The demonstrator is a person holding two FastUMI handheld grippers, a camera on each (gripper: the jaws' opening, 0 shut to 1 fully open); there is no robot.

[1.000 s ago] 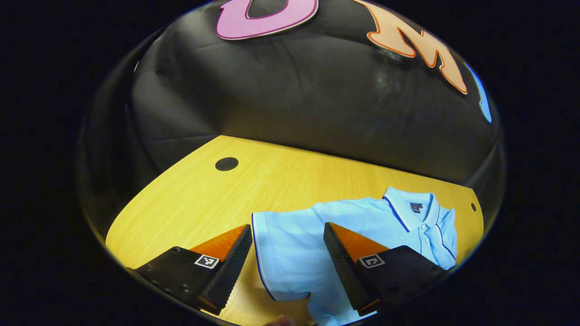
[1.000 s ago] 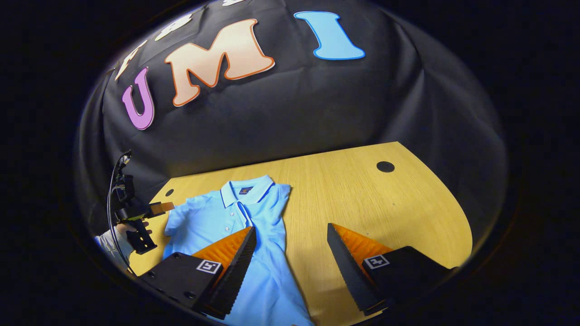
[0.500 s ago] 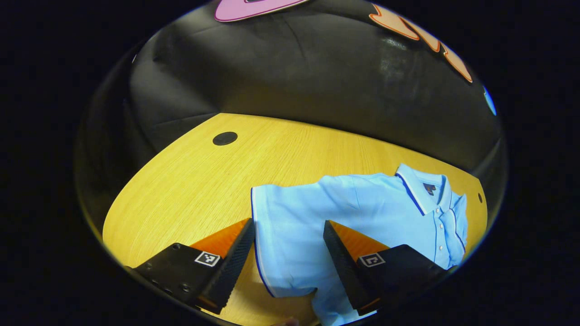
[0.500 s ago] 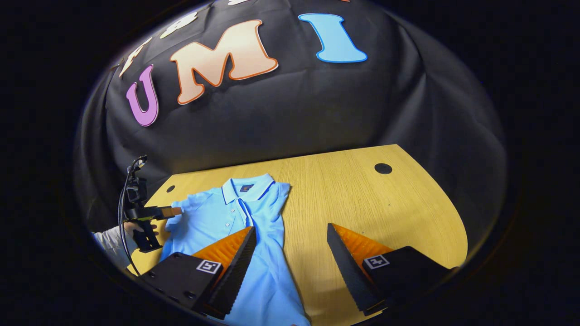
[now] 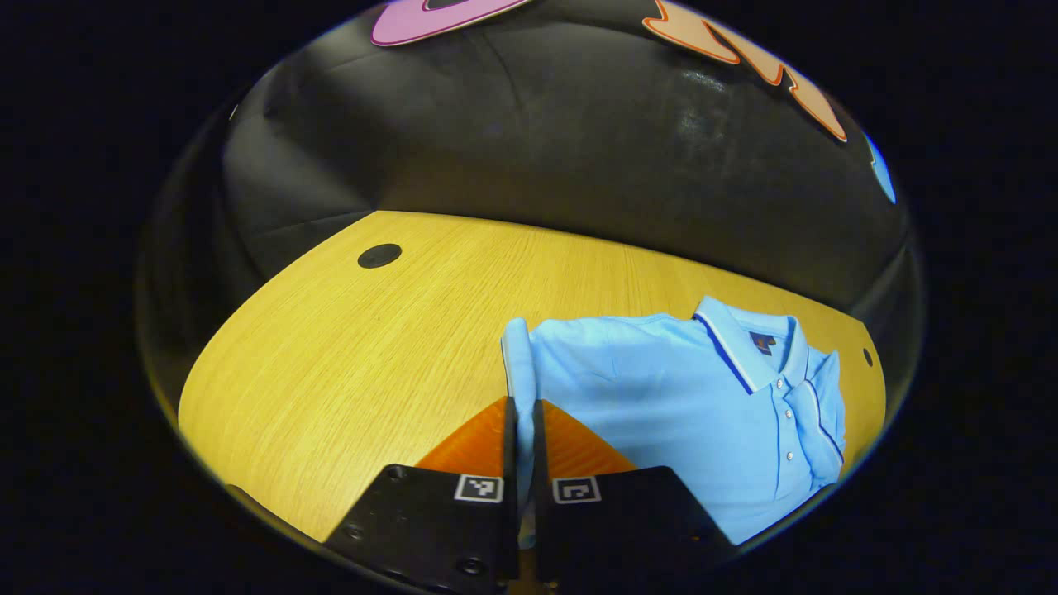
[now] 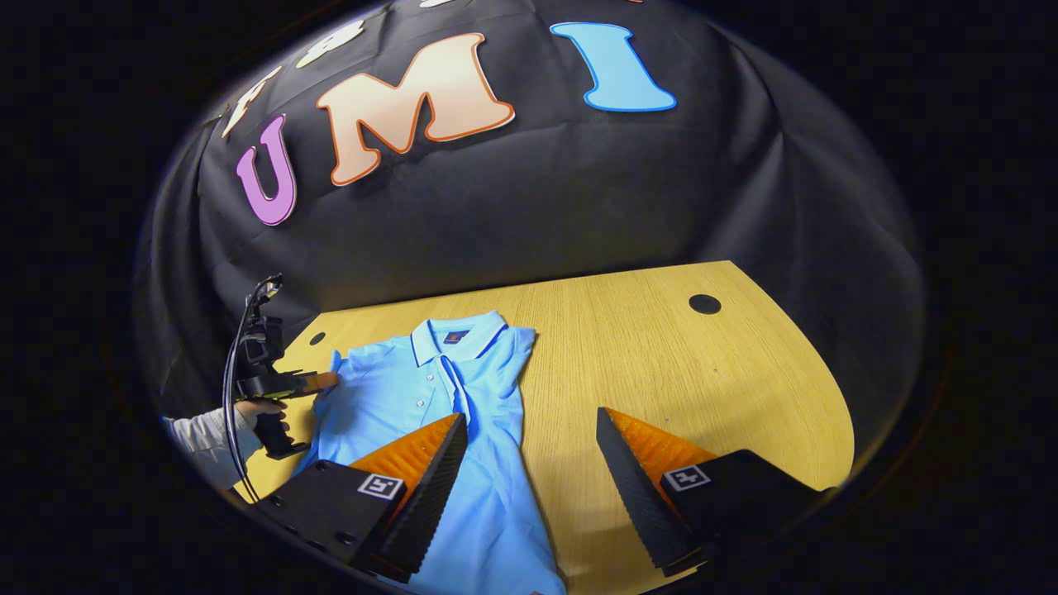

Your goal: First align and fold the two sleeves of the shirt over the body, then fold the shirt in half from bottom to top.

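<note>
**One shirt, two tools, one sleeve pinched**

One light-blue polo shirt (image 6: 430, 413) lies on the wooden bench (image 6: 702, 372), collar toward the booth's black wall, with its buttoned placket facing up. Its collar (image 5: 748, 351) carries dark piping, and three buttons can be counted down the placket in the left gripper view.

The left tool (image 5: 522, 421) has its two fingers pressed together on the edge of one sleeve (image 5: 519, 355), which stands up as a narrow fold between them, lifted off the bench. In the right gripper view this same tool (image 6: 318, 382) appears at the shirt's far side, held by a hand (image 6: 256, 409) in a pale cuff, with a cable looping from its top.

The right tool (image 6: 529, 450) hangs with its two fingers spread wide, gripping nothing. One finger is above the shirt's body, the other above bare wood just beside the shirt's edge.

Two dark round holes mark the bench: a larger one (image 6: 704, 304) well apart from the shirt, and a smaller one (image 6: 316, 338) near the collar.
</note>
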